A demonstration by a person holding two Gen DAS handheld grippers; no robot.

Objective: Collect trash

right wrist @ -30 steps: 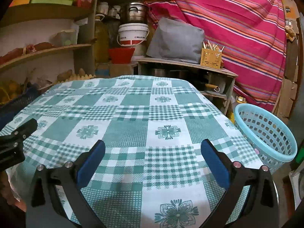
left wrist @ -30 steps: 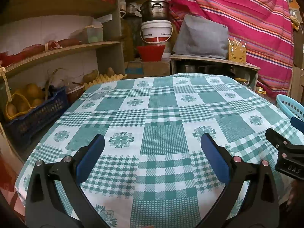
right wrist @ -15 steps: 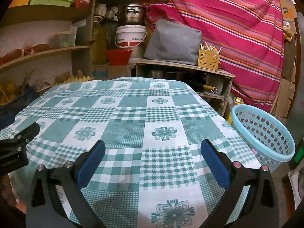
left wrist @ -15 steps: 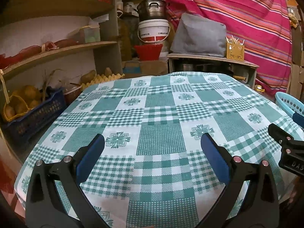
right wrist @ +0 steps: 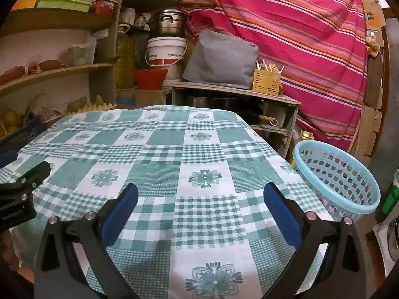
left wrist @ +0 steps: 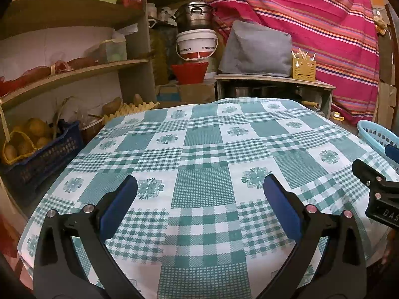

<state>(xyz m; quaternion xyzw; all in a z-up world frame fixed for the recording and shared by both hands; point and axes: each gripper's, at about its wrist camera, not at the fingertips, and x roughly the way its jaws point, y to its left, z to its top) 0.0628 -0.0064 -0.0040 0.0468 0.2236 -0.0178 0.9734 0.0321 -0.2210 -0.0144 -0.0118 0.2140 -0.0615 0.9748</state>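
Note:
A light blue plastic basket [right wrist: 336, 174] stands to the right of the table, beside its edge; a part of its rim shows in the left wrist view [left wrist: 376, 134]. Small items lie in its bottom, too small to name. My left gripper [left wrist: 199, 194] is open and empty above the near part of the green checked tablecloth [left wrist: 204, 149]. My right gripper [right wrist: 199, 199] is open and empty above the near right part of the cloth [right wrist: 159, 154]. I see no trash on the cloth.
Wooden shelves [left wrist: 74, 69] with boxes stand on the left, with a dark blue crate of potatoes [left wrist: 37, 154] below. A low cabinet [right wrist: 237, 99] with pots, a white bucket [right wrist: 165, 51] and a grey bag stands behind the table. A striped pink curtain [right wrist: 299, 37] hangs at the back.
Both grippers have drawn back and risen slightly, so the table sits lower and farther in both views. Both stay open and empty.

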